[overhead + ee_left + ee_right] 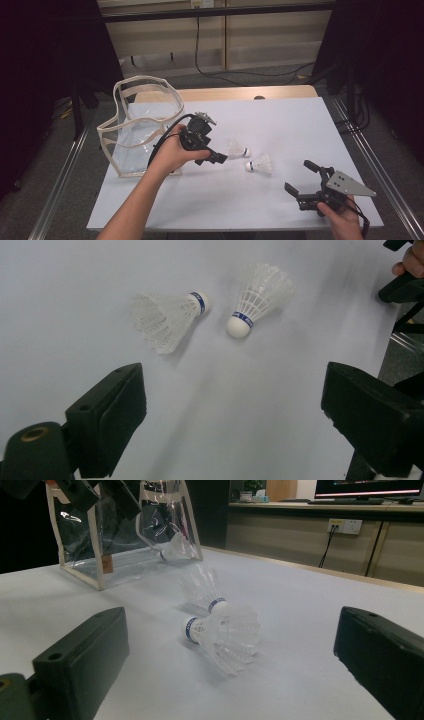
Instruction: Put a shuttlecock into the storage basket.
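Note:
Two white shuttlecocks with blue bands lie on the white table. The left shuttlecock [237,149] [167,320] [205,587] points its cork right. The right shuttlecock [260,164] [257,297] [225,635] points its cork left. My left gripper [212,159] [235,410] hovers just left of the left shuttlecock, jaws open and empty, aimed at the pair. My right gripper [299,176] [230,680] stands open and empty near the front right edge, facing the pair. A third shuttlecock [172,550] lies inside the clear bag [140,125] [115,540].
The clear bag with cream trim stands open at the table's left edge, just behind my left hand. A wooden strip [225,93] runs along the table's far edge. A cable [160,140] trails from the left gripper. Dark curtains flank both sides.

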Demonstrator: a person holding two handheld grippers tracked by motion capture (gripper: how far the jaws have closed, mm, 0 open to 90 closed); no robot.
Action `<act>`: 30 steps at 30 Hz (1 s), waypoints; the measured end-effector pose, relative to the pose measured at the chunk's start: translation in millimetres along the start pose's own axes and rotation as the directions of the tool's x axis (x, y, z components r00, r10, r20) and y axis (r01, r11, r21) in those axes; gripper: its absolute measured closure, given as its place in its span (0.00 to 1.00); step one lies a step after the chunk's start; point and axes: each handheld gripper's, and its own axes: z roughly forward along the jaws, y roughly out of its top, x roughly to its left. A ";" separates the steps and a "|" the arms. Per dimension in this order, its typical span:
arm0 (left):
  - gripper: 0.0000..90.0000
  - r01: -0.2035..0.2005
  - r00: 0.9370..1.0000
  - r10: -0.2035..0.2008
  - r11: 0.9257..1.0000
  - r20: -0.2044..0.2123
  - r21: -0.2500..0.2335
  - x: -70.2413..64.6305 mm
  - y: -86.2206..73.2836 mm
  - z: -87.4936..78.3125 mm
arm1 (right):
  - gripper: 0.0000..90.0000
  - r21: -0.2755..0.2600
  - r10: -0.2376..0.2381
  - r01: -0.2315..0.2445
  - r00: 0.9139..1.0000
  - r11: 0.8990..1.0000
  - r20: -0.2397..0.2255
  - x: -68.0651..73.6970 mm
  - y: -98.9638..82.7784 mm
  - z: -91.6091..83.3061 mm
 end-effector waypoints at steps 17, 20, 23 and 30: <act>0.10 -0.029 1.000 0.029 0.999 0.001 0.017 -3.3 -4.0 20.0 | 0.01 0.001 0.000 0.000 1.000 1.000 0.000 0.1 0.0 0.0; 0.10 -0.032 0.999 0.032 0.999 -0.001 0.021 -4.1 -4.2 23.1 | 0.01 0.002 -0.001 0.001 1.000 1.000 0.000 -0.2 0.0 -0.2; 0.10 -0.032 0.999 0.032 0.999 0.002 0.017 -5.0 -4.4 26.1 | 0.01 0.002 0.000 0.000 1.000 1.000 0.001 -0.2 -0.1 0.0; 0.10 -0.042 0.999 0.041 0.999 0.011 0.019 -7.5 -5.0 34.2 | 0.01 0.002 -0.001 0.001 1.000 1.000 0.002 -0.2 -0.1 -0.1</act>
